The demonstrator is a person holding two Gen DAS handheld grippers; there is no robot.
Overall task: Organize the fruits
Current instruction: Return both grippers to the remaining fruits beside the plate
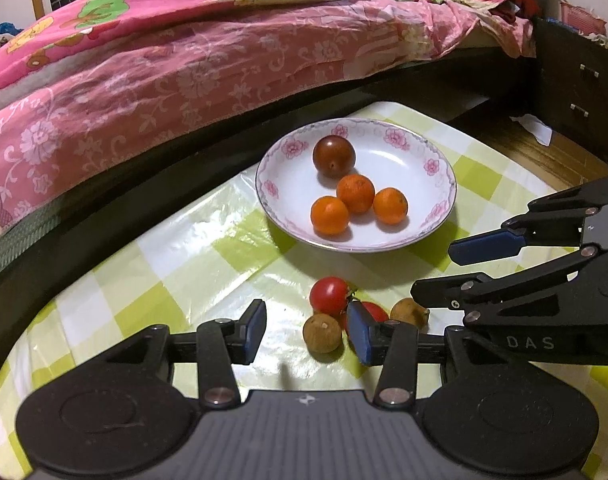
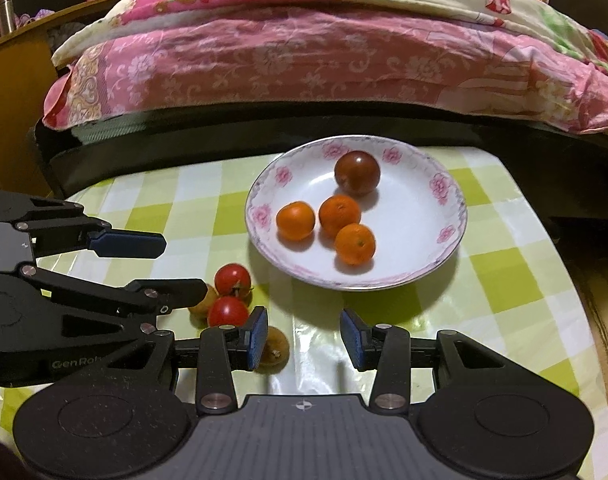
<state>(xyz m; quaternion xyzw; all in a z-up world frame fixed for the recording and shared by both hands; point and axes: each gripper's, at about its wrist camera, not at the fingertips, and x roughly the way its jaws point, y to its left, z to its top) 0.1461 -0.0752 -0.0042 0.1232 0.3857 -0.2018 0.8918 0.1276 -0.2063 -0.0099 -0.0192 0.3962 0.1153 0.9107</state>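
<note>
A white plate with pink flowers [image 1: 436, 168] [image 2: 424, 248] holds three small oranges [image 1: 356, 194] [image 2: 340, 216] and a dark brown-red tomato [image 1: 334, 156] [image 2: 357, 173]. On the checked tablecloth in front of it lie two red tomatoes [image 1: 330, 295] [image 2: 232, 279] and two brown longans [image 1: 322, 333] [image 2: 275, 350]. My left gripper [image 1: 308, 334] is open and empty, just left of this cluster. My right gripper [image 2: 304, 338] is open and empty, just right of it. Each gripper shows in the other's view: the right [image 1: 436, 272], the left [image 2: 179, 266].
A bed with a pink floral quilt [image 1: 183, 60] [image 2: 304, 48] runs along the table's far edge. A dark cabinet [image 1: 580, 92] stands at the right. The green-and-white checked tablecloth [image 1: 175, 256] [image 2: 516, 280] ends in a rounded edge near me.
</note>
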